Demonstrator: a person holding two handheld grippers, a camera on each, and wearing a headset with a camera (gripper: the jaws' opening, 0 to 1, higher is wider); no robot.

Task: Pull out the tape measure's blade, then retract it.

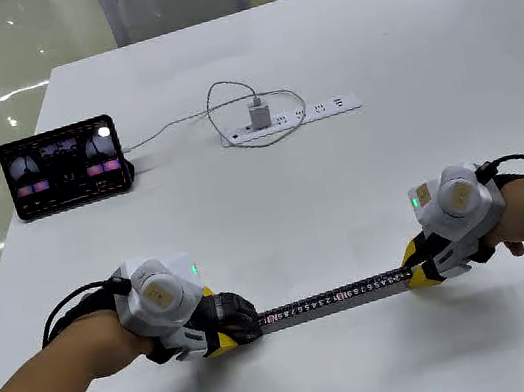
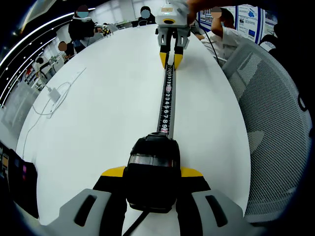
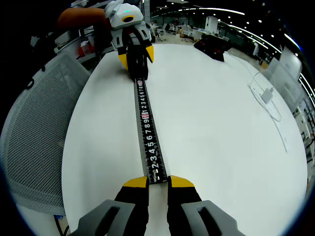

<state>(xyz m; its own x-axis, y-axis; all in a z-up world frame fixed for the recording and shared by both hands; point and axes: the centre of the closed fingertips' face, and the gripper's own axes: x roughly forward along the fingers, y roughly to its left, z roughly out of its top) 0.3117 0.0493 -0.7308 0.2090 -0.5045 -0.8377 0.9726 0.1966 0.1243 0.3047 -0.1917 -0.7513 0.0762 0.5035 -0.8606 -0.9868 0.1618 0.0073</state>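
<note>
left gripper (image 2: 152, 171) clamped on tape measure case (image 2: 153, 151) | right gripper (image 3: 157, 183) pinching blade (image 3: 146, 129) tip

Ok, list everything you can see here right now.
tape measure case: one, black, near left of table
blade: one, black with white numbers, drawn out along near table
tablet: one, black, screen lit, far left
power strip: one, white, far middle
charger: one, white, plugged into power strip
cable: one, white, looped by charger
table: one, white, under it all
mesh chair: one, grey, beside table
people: several, beyond the table's end
left gripper: one, grey, yellow tips, shut on case
right gripper: one, grey, yellow tips, shut on blade's end
</note>
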